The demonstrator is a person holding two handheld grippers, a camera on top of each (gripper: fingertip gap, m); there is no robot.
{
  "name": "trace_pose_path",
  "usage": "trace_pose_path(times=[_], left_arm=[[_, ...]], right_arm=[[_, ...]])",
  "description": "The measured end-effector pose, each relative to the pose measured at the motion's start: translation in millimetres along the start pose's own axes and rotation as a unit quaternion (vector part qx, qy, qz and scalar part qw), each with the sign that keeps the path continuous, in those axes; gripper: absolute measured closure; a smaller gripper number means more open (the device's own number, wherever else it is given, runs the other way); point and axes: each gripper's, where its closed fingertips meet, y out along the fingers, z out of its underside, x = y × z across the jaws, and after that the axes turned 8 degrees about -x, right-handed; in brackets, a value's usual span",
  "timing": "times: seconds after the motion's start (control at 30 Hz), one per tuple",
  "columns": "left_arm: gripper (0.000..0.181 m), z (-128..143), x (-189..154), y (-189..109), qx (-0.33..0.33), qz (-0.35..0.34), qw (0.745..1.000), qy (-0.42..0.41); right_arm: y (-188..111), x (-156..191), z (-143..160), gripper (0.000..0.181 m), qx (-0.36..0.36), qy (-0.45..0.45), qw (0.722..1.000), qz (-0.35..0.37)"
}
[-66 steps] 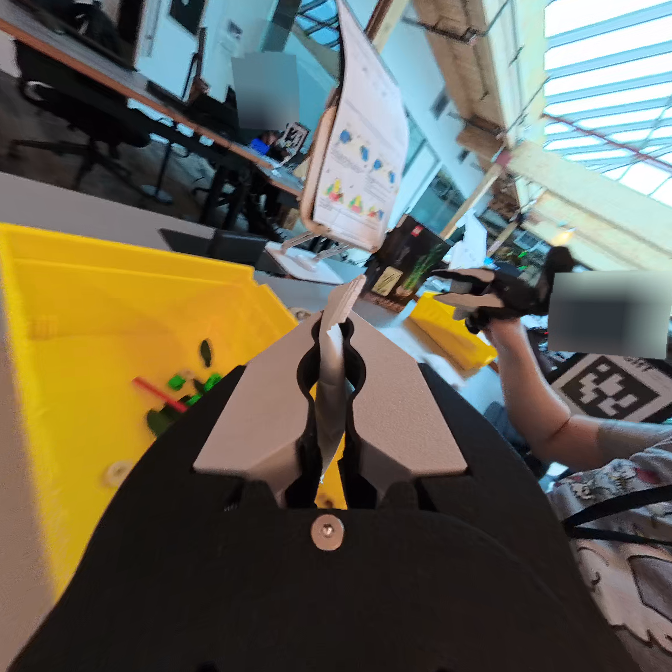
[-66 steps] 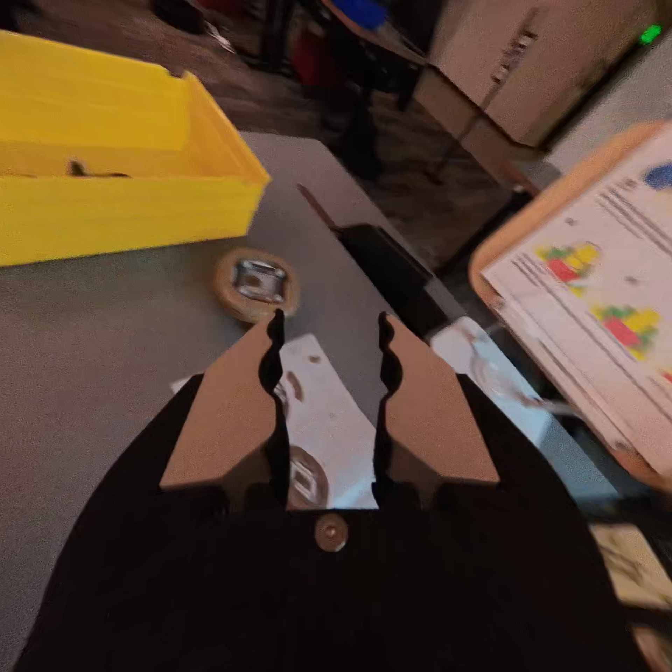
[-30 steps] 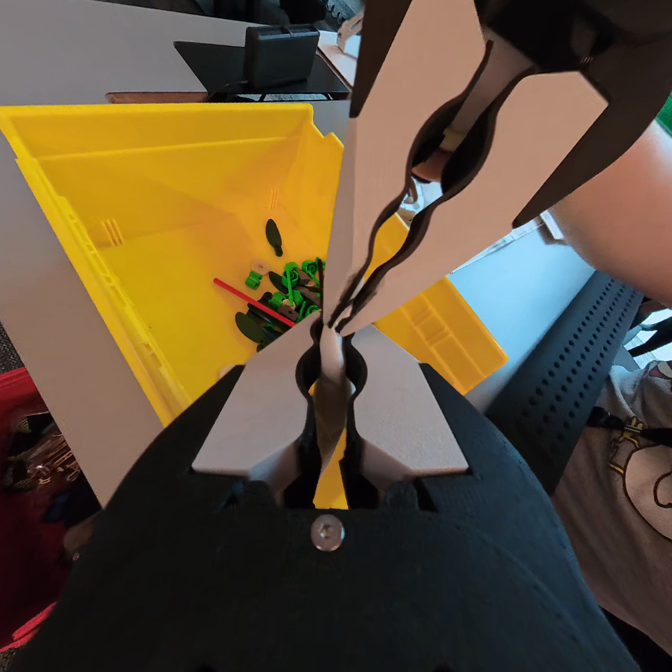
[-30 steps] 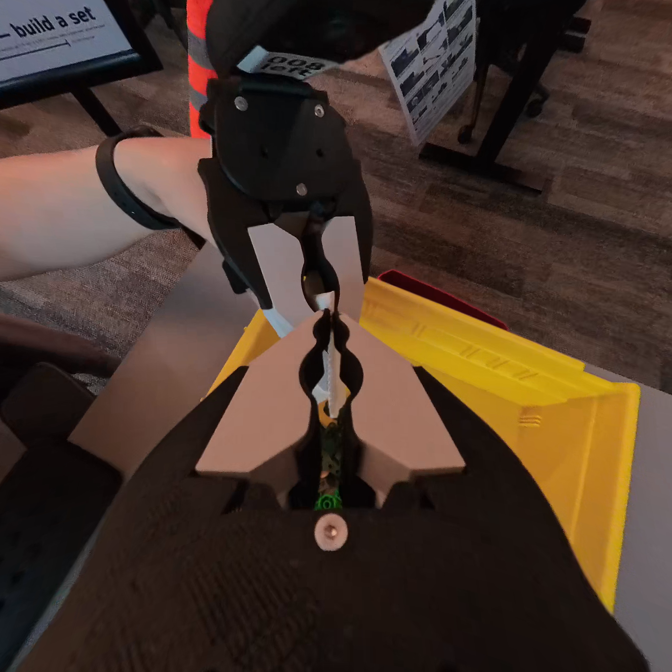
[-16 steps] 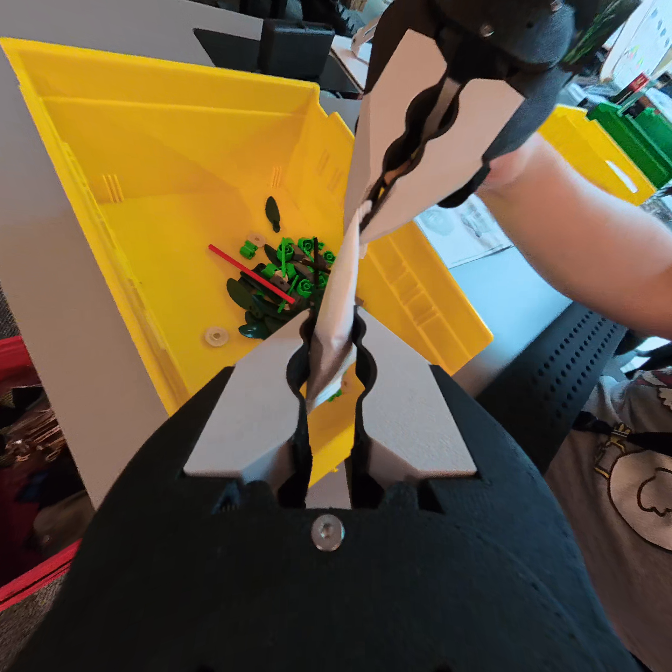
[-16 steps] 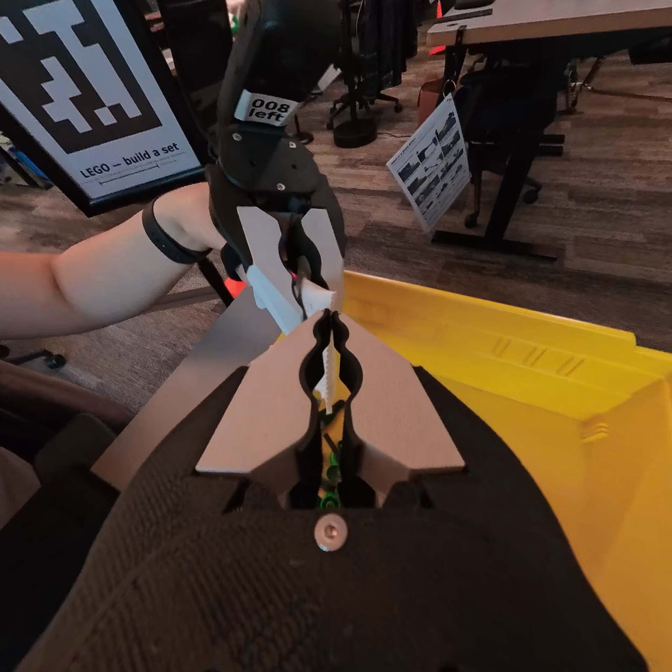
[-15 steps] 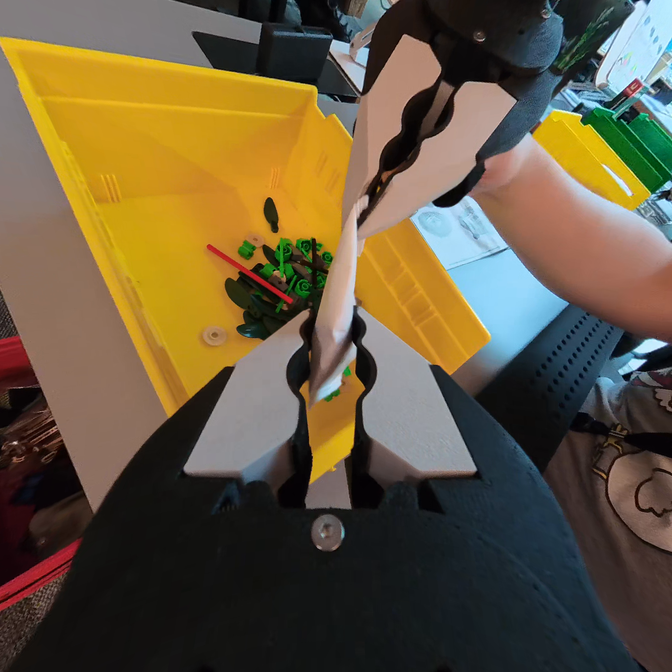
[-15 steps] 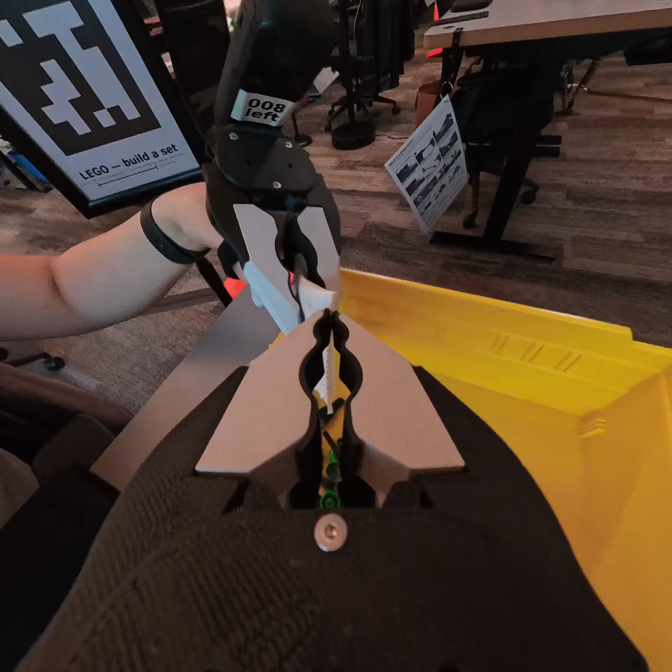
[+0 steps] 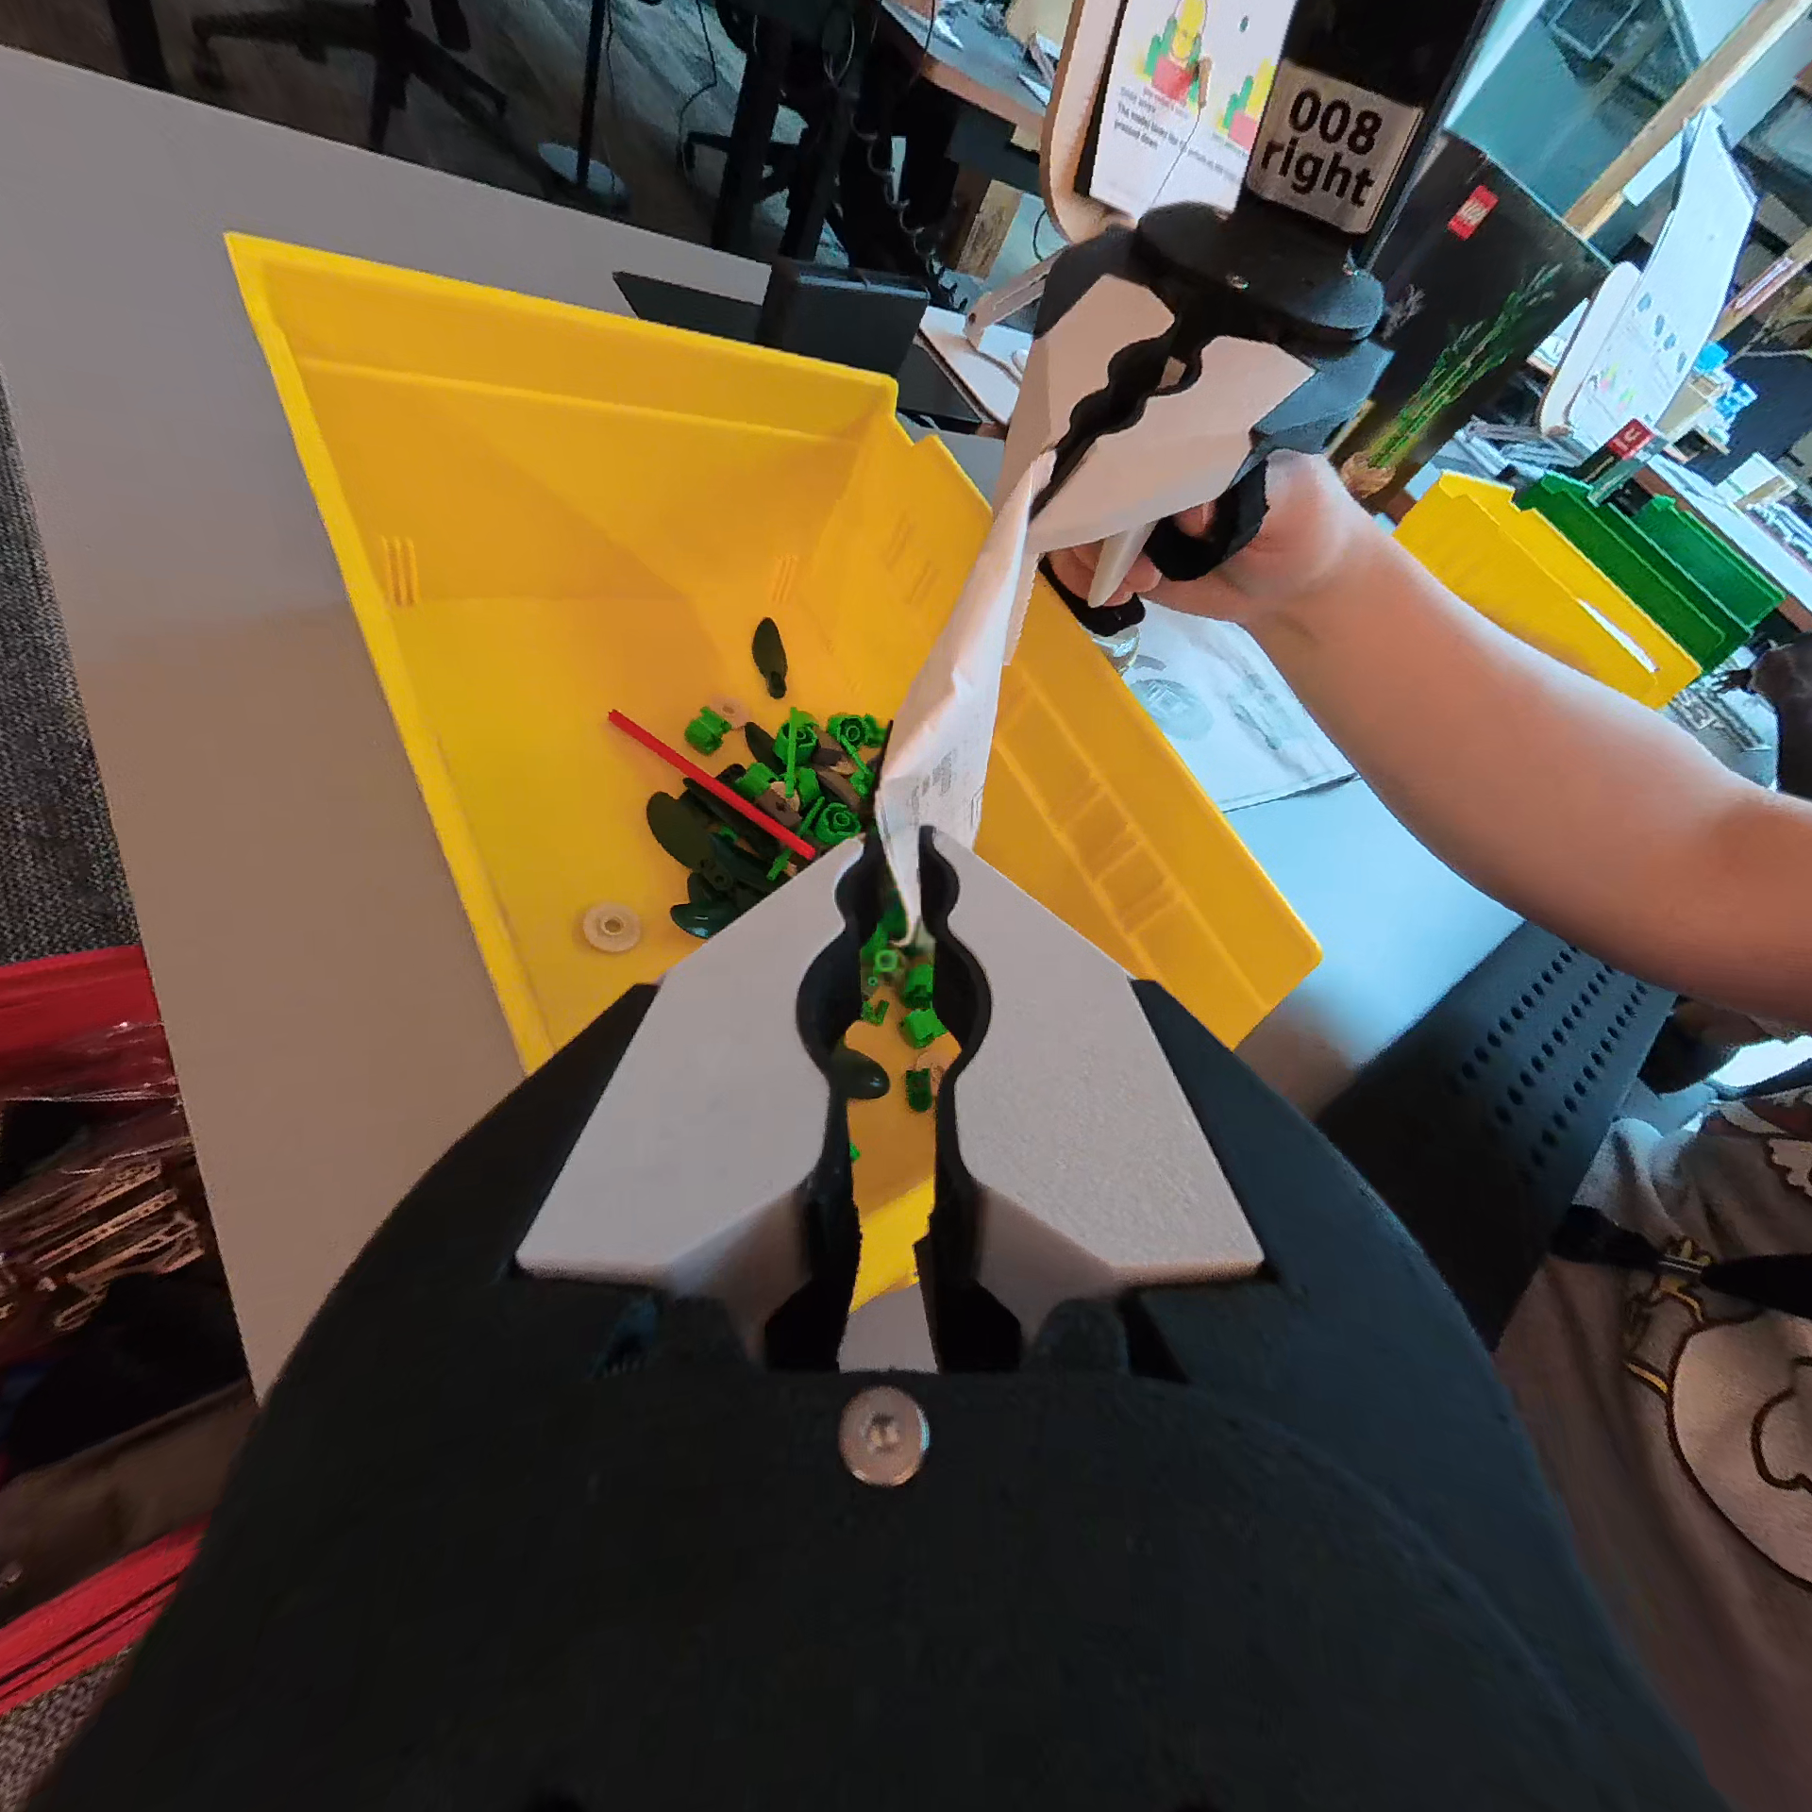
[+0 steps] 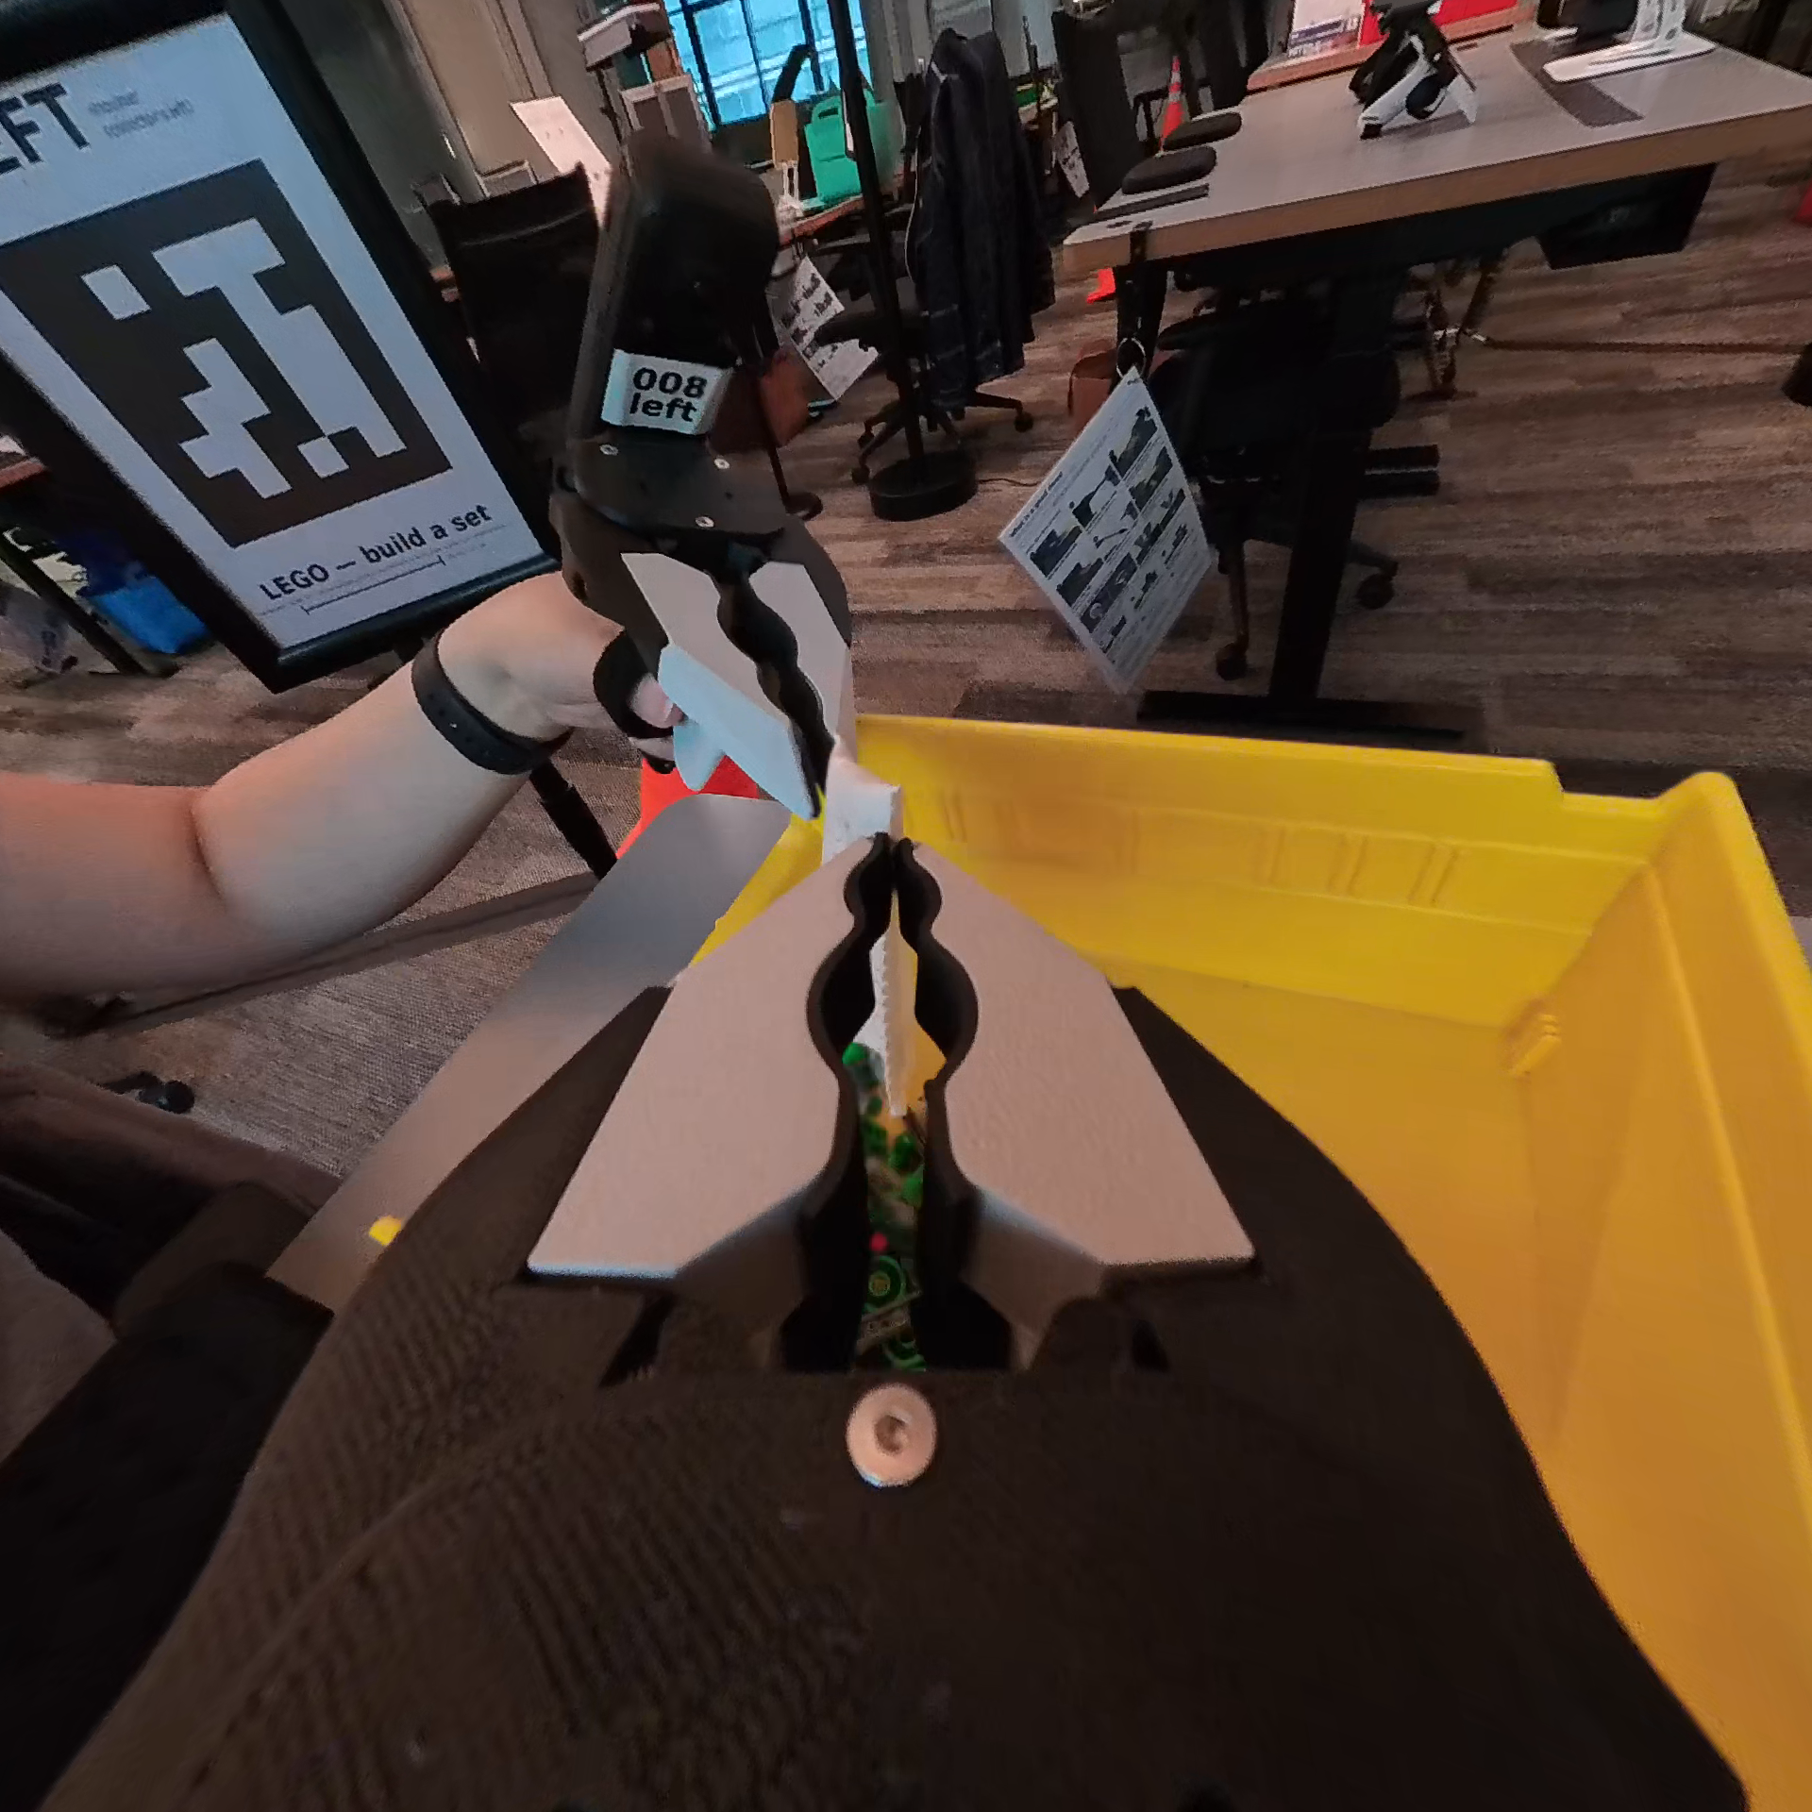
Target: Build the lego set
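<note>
A white paper bag [image 9: 966,686] is stretched between both grippers above a yellow bin [image 9: 588,471]. My left gripper [image 9: 894,841] is shut on the bag's lower end. My right gripper [image 10: 892,851] is shut on the other end, whose serrated edge [image 10: 890,981] shows between its fingers. The right gripper also shows in the left wrist view [image 9: 1039,490], and the left gripper in the right wrist view [image 10: 822,784]. Green and dark green lego pieces [image 9: 784,784], a red rod [image 9: 706,780] and a tan round piece [image 9: 610,924] lie on the bin floor.
The bin stands on a grey table [image 9: 245,686]. Behind it are an instruction sheet on a wooden stand [image 9: 1157,98] and a black set box [image 9: 1451,324]. More yellow and green bins [image 9: 1530,578] are at the right. A black perforated mat [image 9: 1530,1059] lies near the person. The grippers' ends are close to 7 centimeters from one another. About 12 centimeters separates my left fingertips from the tan round piece [image 9: 610,924].
The right gripper, open over the table 2.2 s ago, has shut on the bag. Since then the grippers have drawn apart and the bag spans a longer gap.
</note>
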Motion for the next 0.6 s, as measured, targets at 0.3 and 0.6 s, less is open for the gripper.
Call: trace_pose_path(times=[0.3,0.6], left_arm=[[0.177,-6,2,9,-0.032,-0.014,0.999,0.012],[0.181,-13,-9,12,-0.051,0.002,0.997,0.055]], right_arm=[[-9,-1,4,0.181,-0.018,0.005,1.0,0.001],[-15,5,-2,0.181,-0.065,0.023,0.998,-0.011]])
